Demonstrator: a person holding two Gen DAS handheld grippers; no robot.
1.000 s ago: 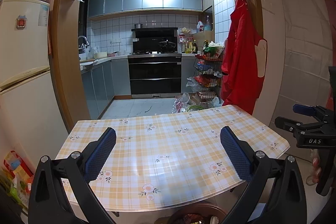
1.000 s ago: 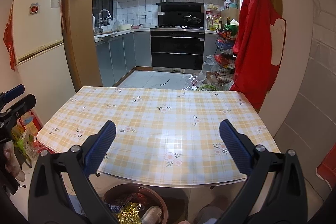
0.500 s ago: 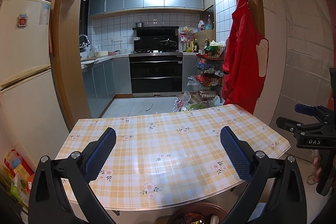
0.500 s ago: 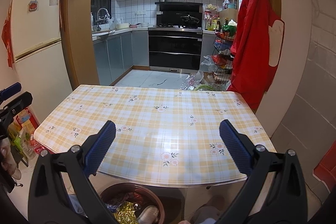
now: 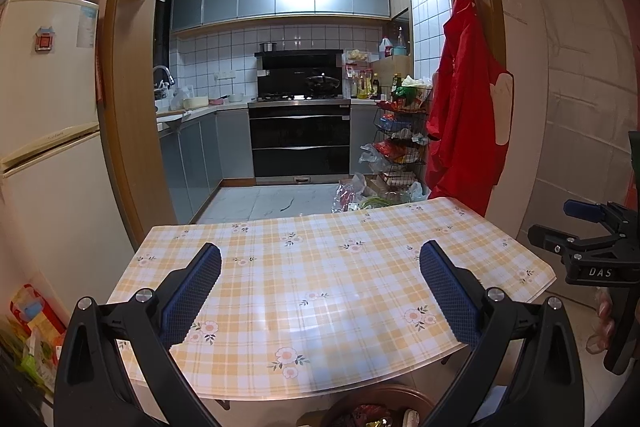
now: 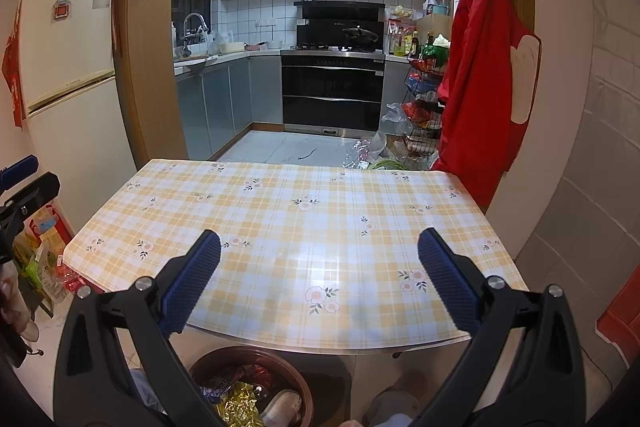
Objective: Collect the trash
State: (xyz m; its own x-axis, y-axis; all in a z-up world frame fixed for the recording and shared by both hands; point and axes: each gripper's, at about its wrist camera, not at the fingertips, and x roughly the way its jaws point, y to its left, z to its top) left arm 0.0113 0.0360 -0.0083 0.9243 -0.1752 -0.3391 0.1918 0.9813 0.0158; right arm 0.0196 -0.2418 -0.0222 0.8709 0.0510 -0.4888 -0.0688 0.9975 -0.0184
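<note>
Fridge [image 6: 68, 67]: far left of your right wrist view, cream, 2 doors, a red magnet on the upper one; clear bags sit on top of it
Floor clutter [image 6: 44, 259]: colourful packets lie on the floor at the table's left edge, below the fridge
Left gripper [image 5: 320, 283]: your fingers are spread wide with nothing between them; both blue pads [image 5: 192, 291] hang above the near half of the tablecloth. In the right wrist view the same tool shows only as a black and blue sliver at the left border, with your hand under it
Table [image 6: 304, 227]: covered by a yellow checked cloth with small flowers, the top bare of objects in both views
Trash bin [image 6: 256, 387]: brown and round, on the floor under the near table edge, just below your 2 tools; inside you can see gold foil, a dark printed wrapper and something pale. The left wrist view catches only its rim at the bottom edge
Right gripper [image 6: 319, 279]: also spread wide and holding nothing, pads [image 6: 448, 283] over the near table edge, the bin almost straight beneath. From the left wrist view it sits at the right border, beside the table corner
Wire rack [image 5: 400, 143]: beyond the table, right of the oven, stacked with bags and food
Red garment [image 6: 484, 67]: hangs on the door frame at far right, reaching down beside the table's back corner
</note>
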